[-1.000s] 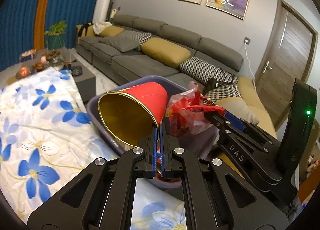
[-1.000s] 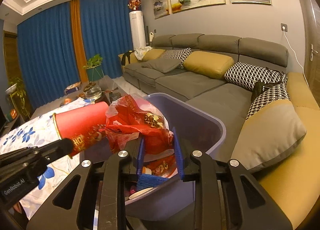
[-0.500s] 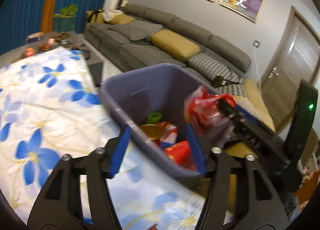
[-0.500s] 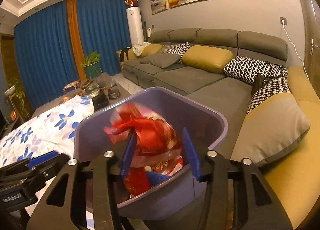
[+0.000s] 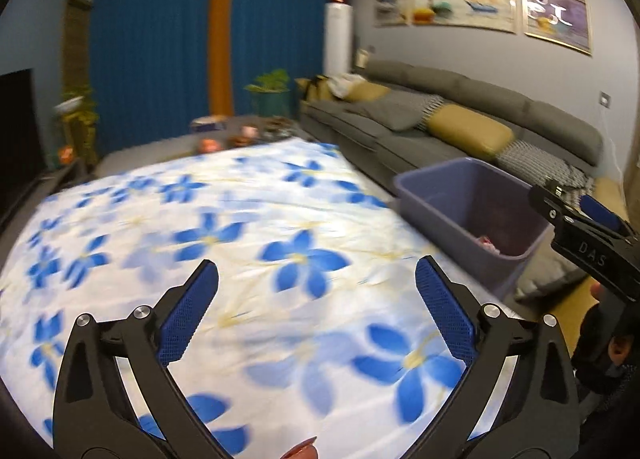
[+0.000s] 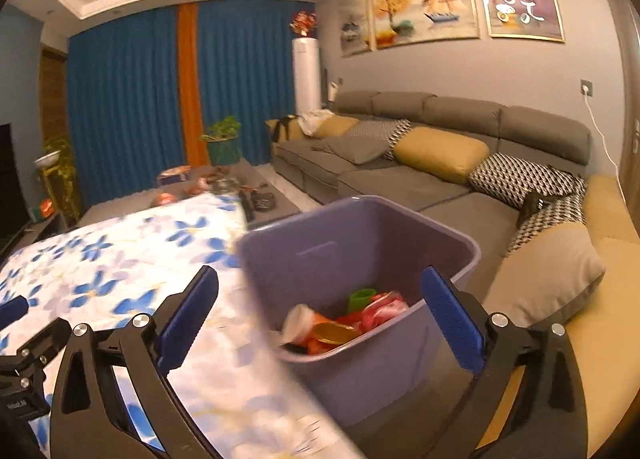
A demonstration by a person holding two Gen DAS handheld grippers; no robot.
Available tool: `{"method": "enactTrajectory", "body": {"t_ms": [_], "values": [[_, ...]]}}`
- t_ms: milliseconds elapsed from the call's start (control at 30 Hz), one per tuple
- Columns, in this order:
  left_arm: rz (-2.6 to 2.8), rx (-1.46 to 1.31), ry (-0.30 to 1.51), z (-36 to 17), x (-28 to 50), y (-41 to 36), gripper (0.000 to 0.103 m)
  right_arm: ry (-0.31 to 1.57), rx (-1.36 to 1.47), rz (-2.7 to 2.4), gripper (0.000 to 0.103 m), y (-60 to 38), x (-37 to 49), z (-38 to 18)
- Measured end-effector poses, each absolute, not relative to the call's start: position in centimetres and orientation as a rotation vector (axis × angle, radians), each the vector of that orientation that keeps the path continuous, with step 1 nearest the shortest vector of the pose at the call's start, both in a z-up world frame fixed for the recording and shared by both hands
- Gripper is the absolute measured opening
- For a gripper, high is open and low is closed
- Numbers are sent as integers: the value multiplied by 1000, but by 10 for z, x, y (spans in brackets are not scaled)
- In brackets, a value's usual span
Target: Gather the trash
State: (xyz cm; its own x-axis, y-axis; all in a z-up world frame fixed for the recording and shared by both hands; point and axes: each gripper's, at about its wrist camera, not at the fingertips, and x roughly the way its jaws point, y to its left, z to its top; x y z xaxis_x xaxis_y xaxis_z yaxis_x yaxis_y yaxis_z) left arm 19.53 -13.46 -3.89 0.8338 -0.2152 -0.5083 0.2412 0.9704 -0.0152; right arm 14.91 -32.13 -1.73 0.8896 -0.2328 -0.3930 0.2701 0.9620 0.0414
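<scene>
Right wrist view: purple bin holds red wrappers, both grippers' fingers just spread wide, empty

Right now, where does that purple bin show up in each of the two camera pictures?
Left wrist view: purple bin sits at the right, past the flowered cloth edge.
Right wrist view: purple bin fills the lower centre, trash visible inside.
Shared landmark: the mustard cushion on the grey sofa behind it.

A table covered by a white cloth with blue flowers; its printed surface shows bare; at its right edge stands a purple bin, rim above the cloth, trash inside.
</scene>
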Motion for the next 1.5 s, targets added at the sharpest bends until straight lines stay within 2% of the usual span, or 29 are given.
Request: {"method": "enactTrajectory", "body": {"t_ms": [333,833,1500], "values": [[-144,-4,497,-24,133,-62,97,384,67,-170,98,-246,106,-5],[-88,-54,480,-18,86,-1,97,356,22,-93,98,-170,58,9],[-81,-92,458,-7,69,13,97,348,5,-57,98,-153,41,13]]}}
